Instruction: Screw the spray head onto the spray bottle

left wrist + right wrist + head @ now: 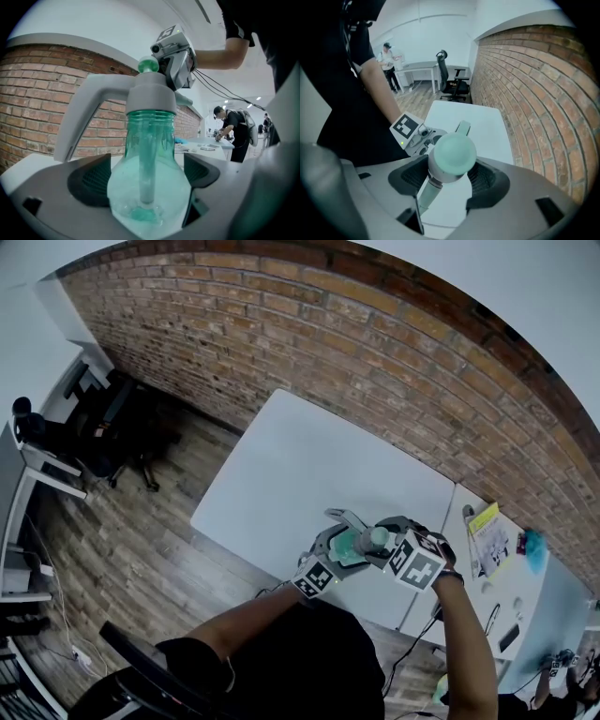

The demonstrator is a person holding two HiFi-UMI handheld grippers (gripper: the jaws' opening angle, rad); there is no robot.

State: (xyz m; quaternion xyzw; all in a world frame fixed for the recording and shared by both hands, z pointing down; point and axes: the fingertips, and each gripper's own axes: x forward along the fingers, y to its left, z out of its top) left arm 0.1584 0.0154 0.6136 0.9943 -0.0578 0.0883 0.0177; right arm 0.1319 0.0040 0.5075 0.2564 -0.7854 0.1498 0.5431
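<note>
A clear green spray bottle [150,154] stands upright between the pads of my left gripper [149,180], which is shut on its round body. Its grey spray head [150,96] sits on the neck, with a green knob on top and the trigger lever sloping down to the left. My right gripper [449,176] points down over the spray head [452,157] and is shut on its grey body. In the head view the left gripper [339,538] and the right gripper [392,532] meet above the near edge of the white table [309,465]. The bottle [349,554] shows between them.
A brick wall [375,352] runs behind the table. A second table [553,606] to the right carries papers and a blue object. Office chairs [122,427] stand at the far left on the wooden floor. Another person [234,131] works at a distant desk.
</note>
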